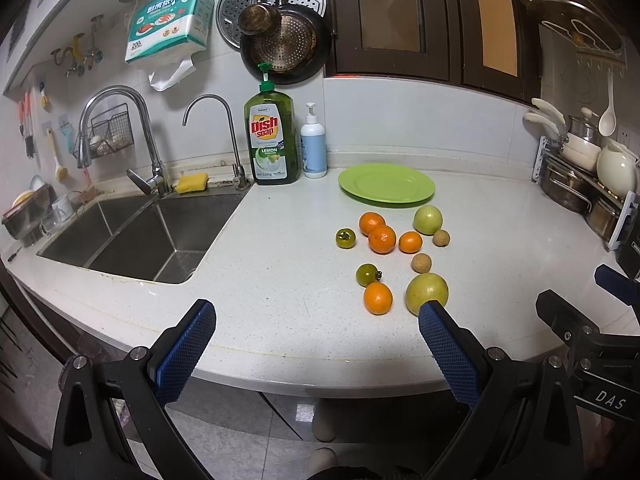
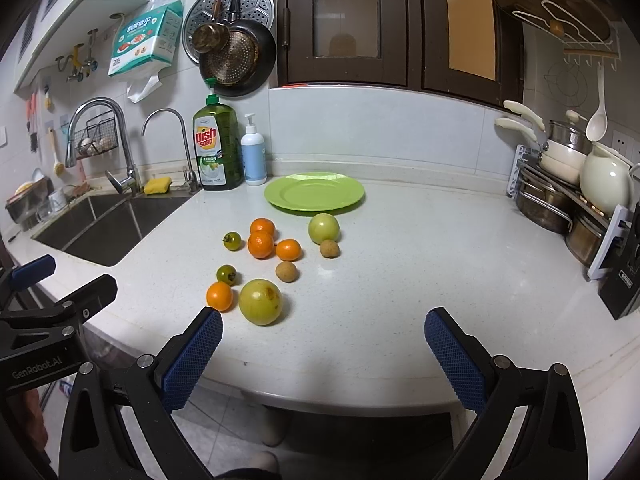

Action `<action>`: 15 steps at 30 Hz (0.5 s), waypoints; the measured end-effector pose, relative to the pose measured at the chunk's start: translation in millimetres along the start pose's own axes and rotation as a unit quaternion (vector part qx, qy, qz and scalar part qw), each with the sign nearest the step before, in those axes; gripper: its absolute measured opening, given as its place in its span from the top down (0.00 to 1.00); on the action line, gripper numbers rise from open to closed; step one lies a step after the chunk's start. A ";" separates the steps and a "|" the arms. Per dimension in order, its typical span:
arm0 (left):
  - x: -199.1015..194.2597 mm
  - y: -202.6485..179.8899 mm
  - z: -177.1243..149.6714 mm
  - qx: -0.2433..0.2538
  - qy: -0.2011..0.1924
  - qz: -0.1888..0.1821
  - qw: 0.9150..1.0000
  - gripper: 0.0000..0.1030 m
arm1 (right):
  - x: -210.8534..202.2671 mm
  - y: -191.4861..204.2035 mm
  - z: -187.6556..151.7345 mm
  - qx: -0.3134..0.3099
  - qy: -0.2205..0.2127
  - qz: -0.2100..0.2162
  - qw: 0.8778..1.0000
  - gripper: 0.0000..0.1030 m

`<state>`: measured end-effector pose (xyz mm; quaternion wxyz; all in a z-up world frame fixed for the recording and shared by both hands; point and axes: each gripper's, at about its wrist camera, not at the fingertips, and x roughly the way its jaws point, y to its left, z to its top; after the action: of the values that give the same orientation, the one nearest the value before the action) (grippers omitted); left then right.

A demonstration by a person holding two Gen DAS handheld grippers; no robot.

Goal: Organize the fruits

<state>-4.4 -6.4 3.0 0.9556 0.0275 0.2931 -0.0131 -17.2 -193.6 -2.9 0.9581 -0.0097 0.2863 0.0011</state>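
A green plate (image 1: 386, 184) (image 2: 314, 193) lies empty at the back of the white counter. In front of it lie loose fruits: several oranges (image 1: 382, 239) (image 2: 261, 244), two large yellow-green fruits (image 1: 426, 293) (image 2: 261, 301), two small green tomatoes (image 1: 345, 238) (image 2: 232, 241) and two small brown round fruits (image 1: 421, 263) (image 2: 287, 271). My left gripper (image 1: 318, 322) is open and empty over the counter's front edge, left of the fruits. My right gripper (image 2: 323, 330) is open and empty, right of the nearest fruit.
A steel sink (image 1: 132, 236) with taps is at the left. A dish soap bottle (image 1: 272, 140) and a white pump bottle (image 1: 313, 146) stand behind the plate. Pots and a white jug (image 2: 604, 184) sit on a rack at the right. Pans hang on the wall.
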 end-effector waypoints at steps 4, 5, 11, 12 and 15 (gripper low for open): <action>1.1 -0.8 0.7 0.001 0.001 -0.001 1.000 0.00 | 0.3 0.1 0.1 0.000 0.000 0.000 1.000 0.01; 1.4 -0.8 0.7 0.001 0.001 -0.001 1.000 0.00 | 0.3 0.0 0.1 0.000 0.000 0.001 1.000 0.01; 2.2 -1.7 0.5 0.002 0.001 -0.002 1.000 0.00 | 1.6 -1.1 0.4 0.001 0.001 0.001 1.000 0.01; 2.1 -1.6 0.6 0.002 0.002 -0.002 1.000 0.00 | 1.7 -0.9 0.3 0.000 0.002 0.001 1.000 0.01; 1.7 -2.2 -0.3 0.003 0.003 -0.002 1.000 0.00 | 1.6 -0.5 0.3 0.000 0.002 0.002 1.000 0.01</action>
<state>-3.3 -8.6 1.8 0.9545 0.0299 0.2961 -0.0163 -15.7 -194.1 -3.5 0.9575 -0.0090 0.2882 0.0028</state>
